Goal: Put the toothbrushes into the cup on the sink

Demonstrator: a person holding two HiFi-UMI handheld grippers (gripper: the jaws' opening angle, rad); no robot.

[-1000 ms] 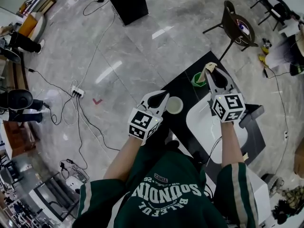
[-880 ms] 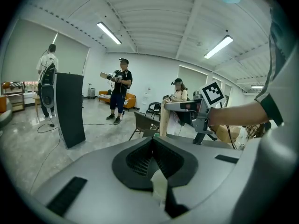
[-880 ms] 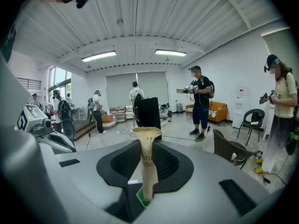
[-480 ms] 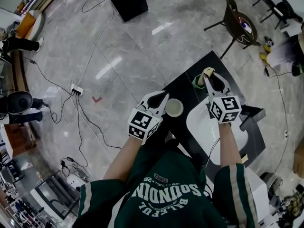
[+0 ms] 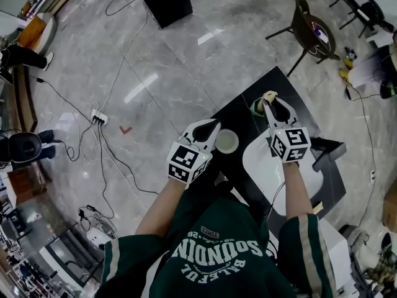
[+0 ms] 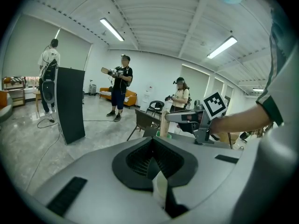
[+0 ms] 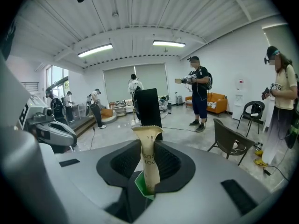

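Toothbrush packet (image 7: 149, 158) in right gripper (image 7: 148, 144), over green cup (image 7: 138, 185) rim

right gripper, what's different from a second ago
The right gripper, shut on a paper-wrapped toothbrush, has sunk a little and drifted left in the head view, closer to the green cup. Its grip has not changed. The left gripper beside the cream cup kept still.

left hand-held gripper (image 5: 213, 126) closed; right hand-held gripper (image 5: 273, 100) clamping
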